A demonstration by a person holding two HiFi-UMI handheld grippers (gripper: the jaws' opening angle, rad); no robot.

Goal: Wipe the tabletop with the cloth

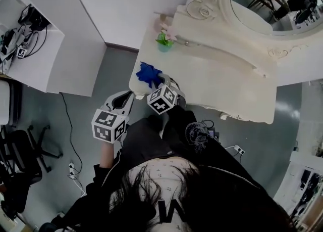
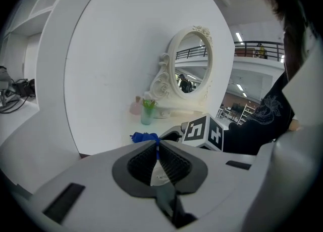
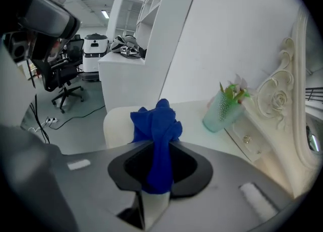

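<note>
A bunched blue cloth (image 1: 149,74) (image 3: 158,135) is pinched in my right gripper (image 1: 160,85) (image 3: 159,150), which is shut on it over the near left corner of the cream tabletop (image 1: 212,82) (image 3: 197,114). The cloth's free end stands up above the jaws, and it also shows small in the left gripper view as the blue cloth (image 2: 145,137). My left gripper (image 1: 120,105) (image 2: 157,150) is shut with nothing in it, held off the table's near edge over the grey floor, left of the right gripper.
A pale green vase with a plant (image 1: 164,40) (image 3: 224,107) (image 2: 147,111) and a pink bottle (image 2: 136,105) stand at the table's back left. An ornate mirror (image 1: 262,3) (image 2: 191,70) rises behind. A white counter (image 1: 35,49) and an office chair (image 3: 63,82) stand to the left.
</note>
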